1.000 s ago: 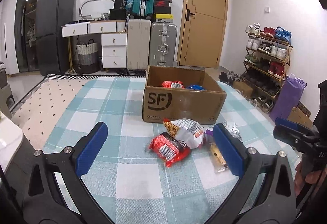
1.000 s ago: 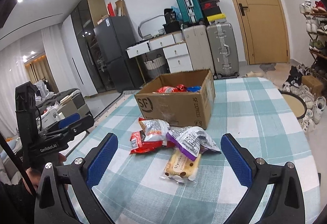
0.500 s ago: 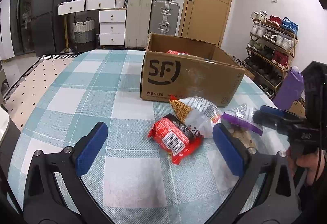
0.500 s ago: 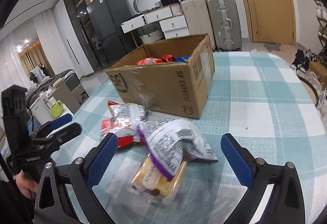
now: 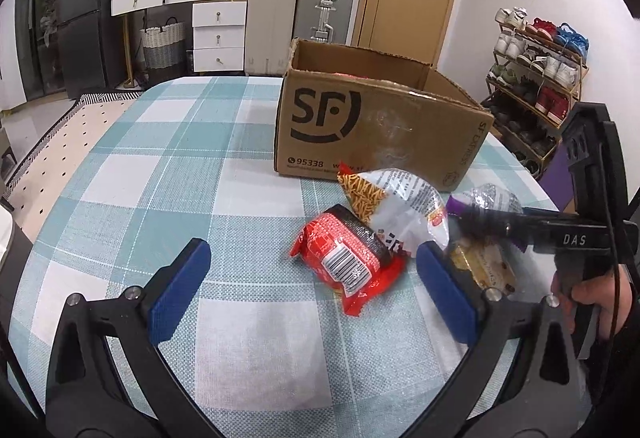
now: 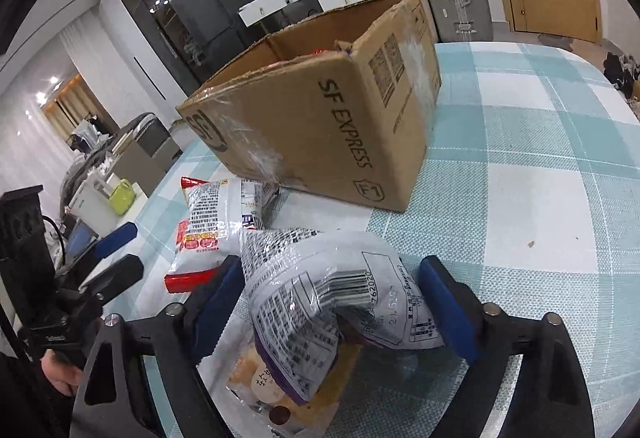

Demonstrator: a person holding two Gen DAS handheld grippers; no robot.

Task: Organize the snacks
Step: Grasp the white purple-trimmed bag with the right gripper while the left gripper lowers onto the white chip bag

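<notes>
right gripper (image 6: pixel 328 306): jaws closing around silver bag (image 6: pixel 332 302), pads not clearly pressing | left gripper (image 5: pixel 312 290): wide open, empty, near red pack (image 5: pixel 344 258) | box (image 6: pixel 320 118) beyond (bag lies crosswise between the jaws)

A cardboard box (image 5: pixel 376 126) is set on the table (image 5: pixel 160 166); four snack packets (image 5: pixel 392 238) are clustered just before it, one packet (image 6: pixel 332 302) laid over another (image 6: pixel 272 386).
</notes>
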